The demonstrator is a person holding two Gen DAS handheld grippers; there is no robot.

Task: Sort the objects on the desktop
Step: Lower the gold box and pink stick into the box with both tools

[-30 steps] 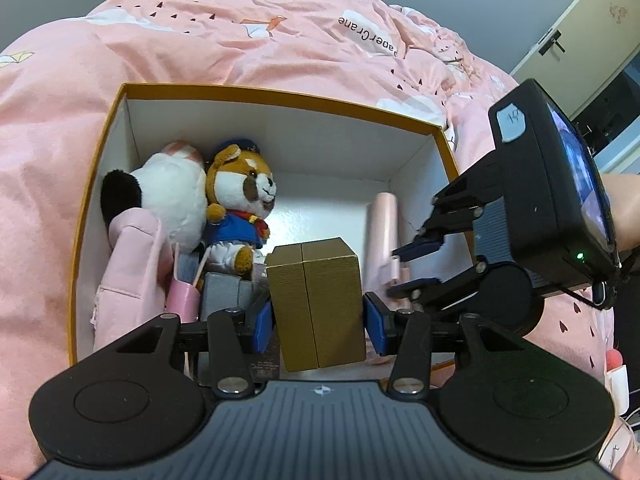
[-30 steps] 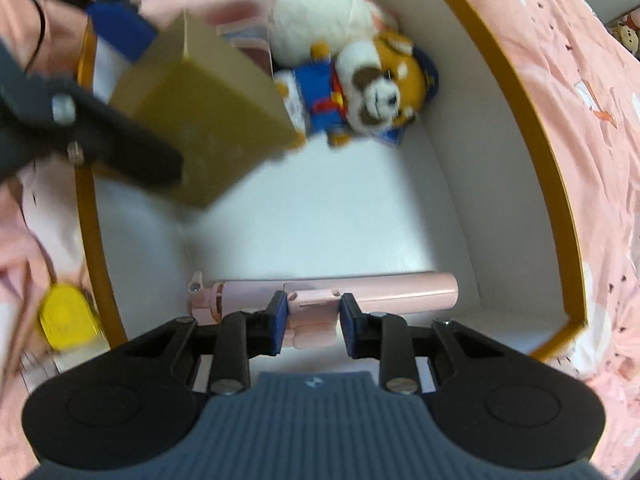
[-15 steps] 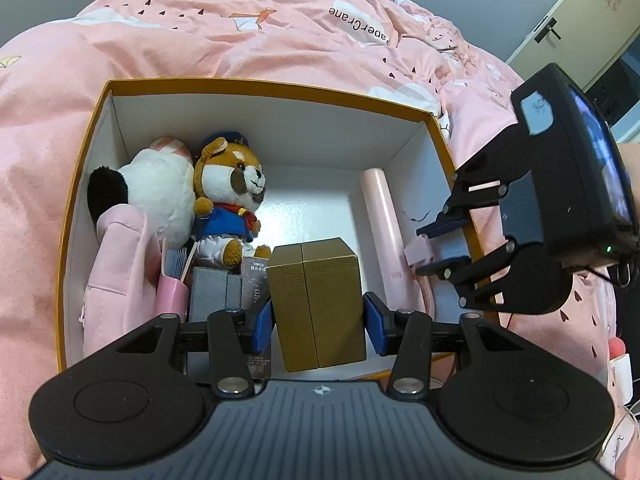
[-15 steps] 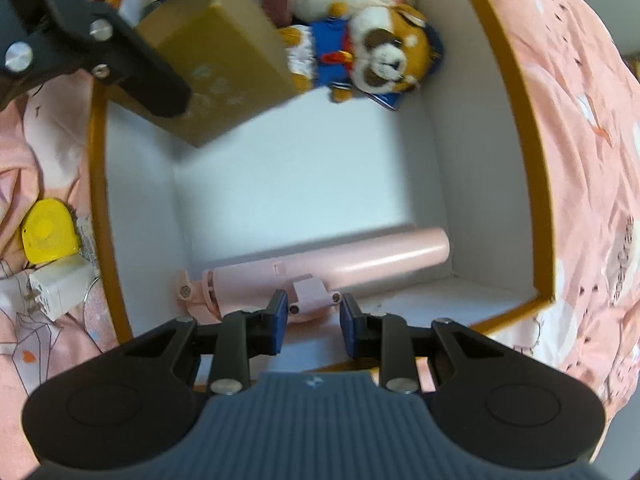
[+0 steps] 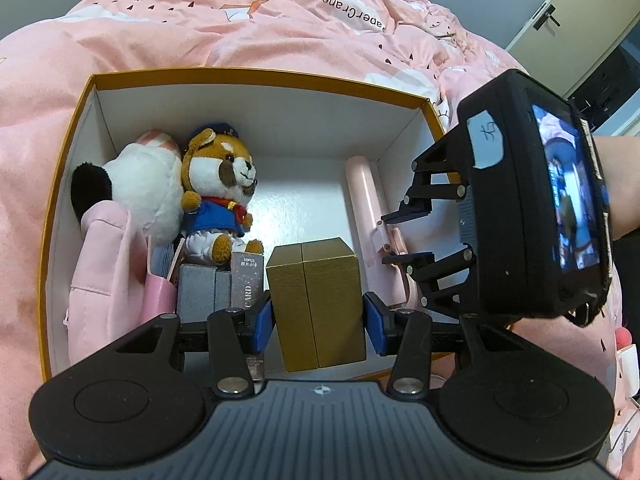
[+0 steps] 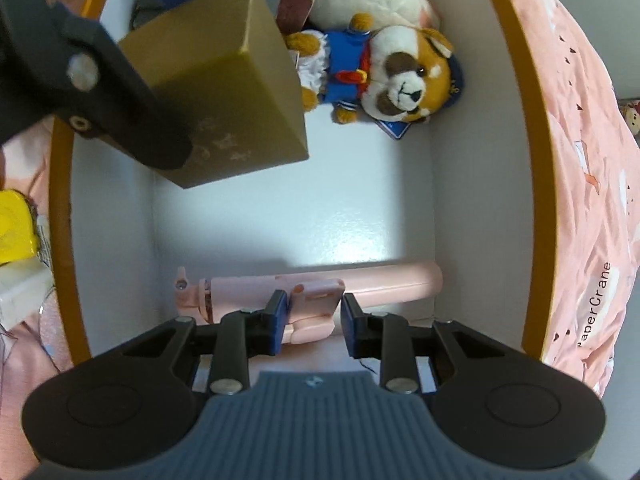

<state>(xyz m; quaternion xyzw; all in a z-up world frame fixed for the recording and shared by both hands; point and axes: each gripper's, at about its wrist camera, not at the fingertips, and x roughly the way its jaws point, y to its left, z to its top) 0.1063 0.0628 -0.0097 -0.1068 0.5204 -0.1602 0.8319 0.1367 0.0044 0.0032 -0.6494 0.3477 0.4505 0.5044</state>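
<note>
Left gripper (image 5: 318,316) clamped, jaws pressed on both sides of a load, held level. Right gripper (image 6: 313,318) parted, jaws spread with a gap on the right side, angled in across the left gripper's front.

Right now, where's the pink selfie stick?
The pink selfie stick lies on the floor of the storage box along its right wall, just ahead of the open right gripper, right of the gold box.
</note>
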